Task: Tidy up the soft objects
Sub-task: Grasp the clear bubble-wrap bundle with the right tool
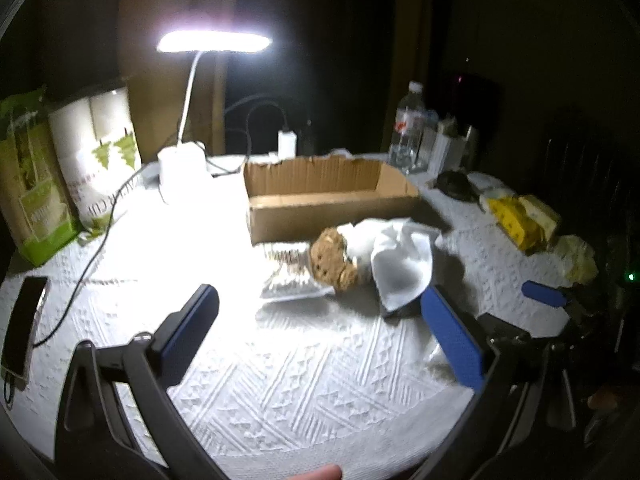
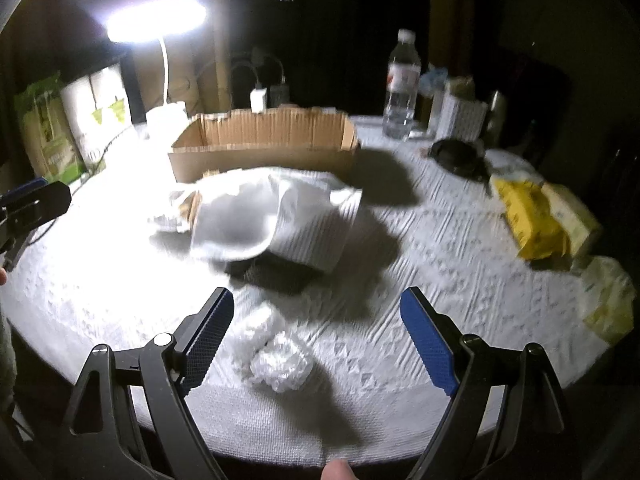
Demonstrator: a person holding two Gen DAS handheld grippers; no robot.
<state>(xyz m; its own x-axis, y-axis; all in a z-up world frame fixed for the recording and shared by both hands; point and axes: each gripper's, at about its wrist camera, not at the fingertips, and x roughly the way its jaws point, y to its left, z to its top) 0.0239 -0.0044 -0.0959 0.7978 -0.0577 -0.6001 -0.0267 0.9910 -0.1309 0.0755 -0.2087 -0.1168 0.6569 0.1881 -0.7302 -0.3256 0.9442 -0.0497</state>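
A brown teddy bear (image 1: 332, 260) lies on the white tablecloth (image 1: 280, 360) beside a white cloth (image 1: 404, 268), in front of an open cardboard box (image 1: 328, 196). My left gripper (image 1: 320, 300) is open and empty, just short of the bear. In the right wrist view the white cloth (image 2: 240, 220) and a ribbed white towel (image 2: 316, 228) lie over a dark item (image 2: 276, 272), before the box (image 2: 264, 148). My right gripper (image 2: 316, 304) is open and empty above a crumpled white fluffy piece (image 2: 280, 356). The left gripper's fingers (image 2: 32, 200) show at the left edge.
A lit desk lamp (image 1: 184, 160) and cables stand behind the box. Paper-roll packs (image 1: 92, 160) are at the left, a phone (image 1: 24, 324) near the left edge. A water bottle (image 2: 400, 88), a dark object (image 2: 456, 152) and yellow packets (image 2: 532, 220) are at the right.
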